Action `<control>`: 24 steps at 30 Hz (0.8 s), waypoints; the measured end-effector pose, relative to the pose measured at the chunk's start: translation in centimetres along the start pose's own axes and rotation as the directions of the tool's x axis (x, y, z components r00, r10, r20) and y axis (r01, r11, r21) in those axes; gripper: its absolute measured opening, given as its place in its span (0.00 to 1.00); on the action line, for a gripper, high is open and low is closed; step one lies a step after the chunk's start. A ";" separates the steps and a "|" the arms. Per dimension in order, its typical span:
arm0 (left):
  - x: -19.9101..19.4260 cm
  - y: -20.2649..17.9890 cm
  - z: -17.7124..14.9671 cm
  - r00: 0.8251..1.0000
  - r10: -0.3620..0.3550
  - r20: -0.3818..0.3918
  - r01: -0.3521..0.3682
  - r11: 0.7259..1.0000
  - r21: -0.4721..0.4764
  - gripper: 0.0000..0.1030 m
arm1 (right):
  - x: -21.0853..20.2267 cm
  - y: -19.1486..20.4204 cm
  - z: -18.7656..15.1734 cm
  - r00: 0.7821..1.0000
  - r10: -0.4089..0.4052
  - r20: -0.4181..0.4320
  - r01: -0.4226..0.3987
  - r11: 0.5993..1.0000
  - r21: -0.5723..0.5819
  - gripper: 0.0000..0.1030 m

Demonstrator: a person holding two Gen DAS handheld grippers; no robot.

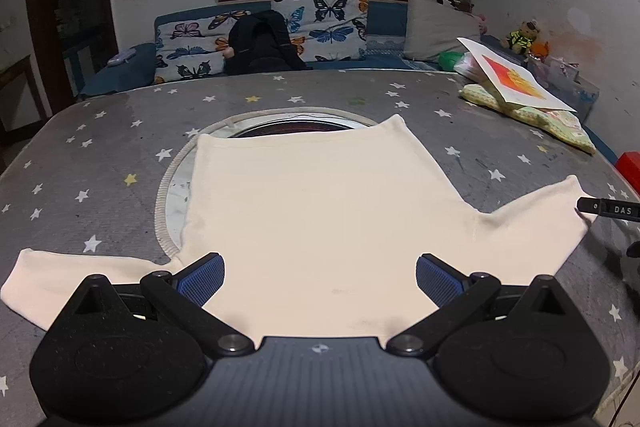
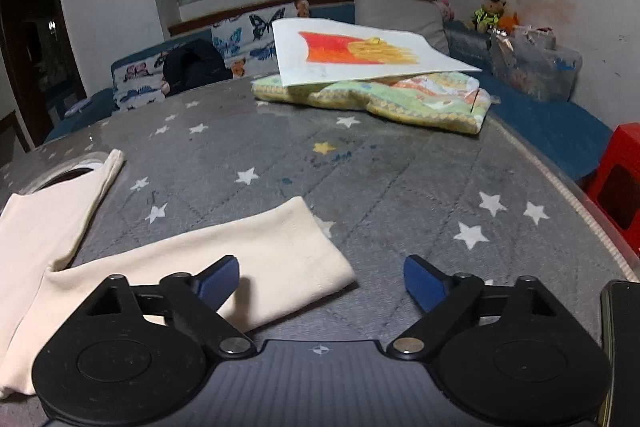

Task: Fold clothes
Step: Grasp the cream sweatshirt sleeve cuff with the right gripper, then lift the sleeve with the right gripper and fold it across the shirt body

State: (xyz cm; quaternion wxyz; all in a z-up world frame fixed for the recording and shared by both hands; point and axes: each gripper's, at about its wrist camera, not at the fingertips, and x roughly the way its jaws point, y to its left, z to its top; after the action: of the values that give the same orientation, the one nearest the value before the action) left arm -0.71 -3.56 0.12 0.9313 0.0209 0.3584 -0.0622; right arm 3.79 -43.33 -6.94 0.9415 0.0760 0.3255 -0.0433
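A cream long-sleeved shirt [image 1: 312, 203] lies spread flat on the grey star-patterned table cover [image 1: 100, 147], both sleeves out to the sides. My left gripper [image 1: 320, 277] is open and empty, just above the shirt's near edge, at its middle. In the right wrist view the shirt's right sleeve [image 2: 224, 263] lies across the cover [image 2: 400, 187]. My right gripper [image 2: 321, 281] is open and empty, with its left finger over the sleeve near the cuff. The right gripper's tip also shows in the left wrist view [image 1: 608, 207], beside the right cuff.
A round ribbed-edged opening [image 1: 280, 125] in the cover shows under the shirt's far left. A patterned cushion [image 2: 400, 99] with a drawing sheet [image 2: 360, 51] on it lies at the far right. A sofa with a black backpack [image 1: 264, 45] stands behind. A red stool [image 2: 616, 187] is at the right edge.
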 end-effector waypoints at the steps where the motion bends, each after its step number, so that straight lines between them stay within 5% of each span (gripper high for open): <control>1: 0.0 -0.1 0.0 1.000 -0.003 0.000 0.003 1.000 0.003 1.00 | 0.0 0.1 0.0 1.000 -0.006 0.000 0.006 1.000 -0.005 0.81; 10: 0.4 -2.6 -0.2 0.998 -0.067 0.006 0.066 0.994 0.087 1.00 | -0.6 1.1 -0.3 1.000 -0.019 0.003 0.019 0.999 -0.035 0.49; 15: 1.1 -5.3 -0.6 0.992 -0.127 0.004 0.124 0.977 0.173 1.00 | -0.8 -0.3 -0.3 0.999 0.033 0.008 -0.034 0.997 0.070 0.14; 24: 2.5 -8.7 -2.5 0.970 -0.238 -0.044 0.241 0.937 0.254 0.90 | -4.1 -0.5 1.3 0.978 0.165 0.127 -0.189 0.960 0.207 0.11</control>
State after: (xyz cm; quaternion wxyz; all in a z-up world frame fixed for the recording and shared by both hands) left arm -1.69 -12.23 -3.32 0.9039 0.0983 0.3527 -0.2211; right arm 1.28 -43.93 -3.42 0.9438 0.2053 0.2590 0.0016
